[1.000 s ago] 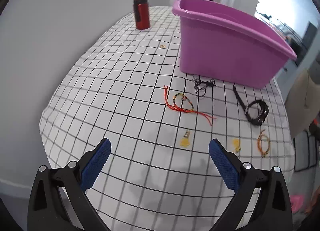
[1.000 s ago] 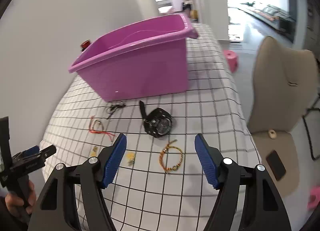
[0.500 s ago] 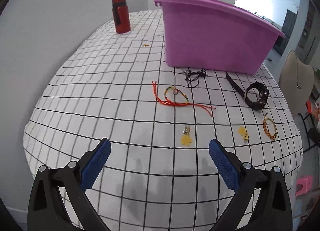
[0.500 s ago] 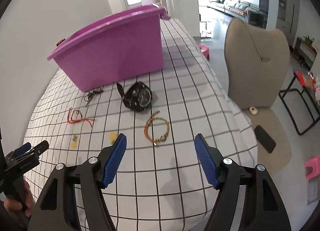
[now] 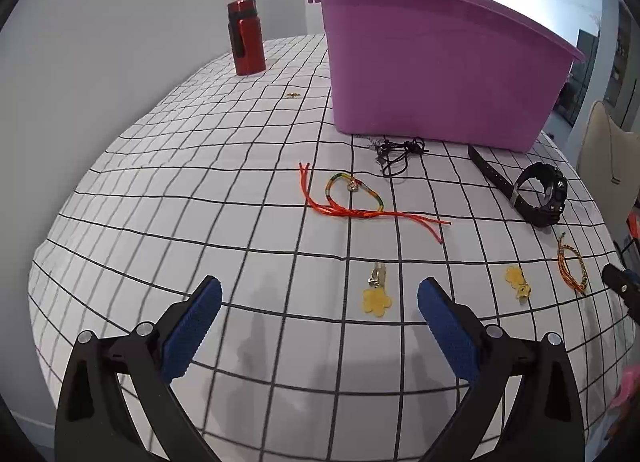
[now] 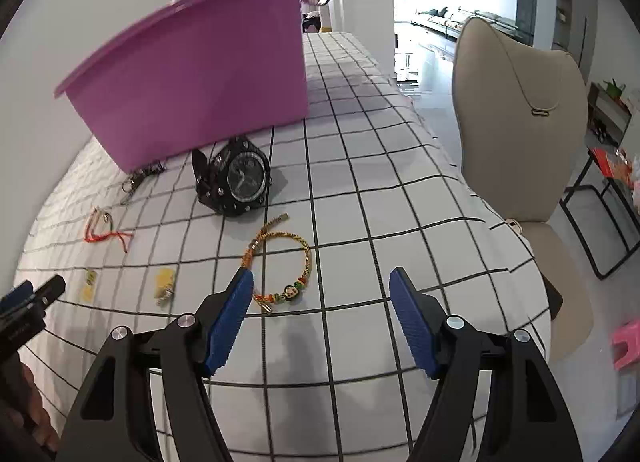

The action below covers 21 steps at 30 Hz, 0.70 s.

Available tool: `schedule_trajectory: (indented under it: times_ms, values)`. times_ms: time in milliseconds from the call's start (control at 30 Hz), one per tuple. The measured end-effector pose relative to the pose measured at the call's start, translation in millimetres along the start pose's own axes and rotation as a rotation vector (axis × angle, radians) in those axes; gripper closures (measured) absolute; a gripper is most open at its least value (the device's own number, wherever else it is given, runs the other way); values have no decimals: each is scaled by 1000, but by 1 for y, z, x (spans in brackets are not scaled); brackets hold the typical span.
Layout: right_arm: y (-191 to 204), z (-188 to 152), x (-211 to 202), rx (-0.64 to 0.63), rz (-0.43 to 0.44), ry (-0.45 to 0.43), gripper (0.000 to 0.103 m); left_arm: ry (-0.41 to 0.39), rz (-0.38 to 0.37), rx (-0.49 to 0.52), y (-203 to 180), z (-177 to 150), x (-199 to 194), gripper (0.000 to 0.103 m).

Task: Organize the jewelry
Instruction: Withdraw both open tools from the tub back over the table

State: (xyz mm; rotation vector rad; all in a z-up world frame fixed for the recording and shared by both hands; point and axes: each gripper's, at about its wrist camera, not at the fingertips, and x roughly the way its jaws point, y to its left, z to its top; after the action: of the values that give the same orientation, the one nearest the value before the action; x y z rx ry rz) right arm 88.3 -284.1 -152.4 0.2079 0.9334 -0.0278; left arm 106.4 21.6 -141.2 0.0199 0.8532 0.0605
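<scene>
Jewelry lies scattered on a white checked tablecloth [image 5: 200,190] in front of a purple tub [image 5: 432,74]. My left gripper [image 5: 320,294] hangs open above the cloth; a yellow flower charm [image 5: 376,300] lies just beyond its fingertips, a red-cord bracelet [image 5: 354,196] farther off. A second yellow charm [image 5: 518,282], a black cord necklace [image 5: 398,152] and a black watch [image 5: 540,194] lie to the right. My right gripper [image 6: 322,282] is open, low over a braided gold bracelet [image 6: 282,266], with the watch [image 6: 240,182] behind it.
A red bottle [image 5: 245,36] stands at the back left, with a small gold piece [image 5: 293,94] near it. A beige chair [image 6: 516,102] stands off the table's right edge. A hand [image 6: 28,394] with the left gripper shows at the lower left of the right wrist view.
Both grippers have sunk toward the table and tipped flatter, so the jewelry looks bigger and nearer. Their jaws have kept the same width. Nothing on the cloth has moved.
</scene>
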Motion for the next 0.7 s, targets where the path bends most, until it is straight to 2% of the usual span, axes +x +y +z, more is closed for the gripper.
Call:
schedule_trajectory:
  times_ms: [333,567,700]
  values:
    - [11,-4,11,-33,29,22,35,17,-15,-18,-4,-3,10,6]
    - [27,-4,29,-99,-2,64,35,24,-14,-22,-4,1,18,6]
    - [31,-4,31,-135,-23,61,36,30,-10,-21,-3,-1,22,6]
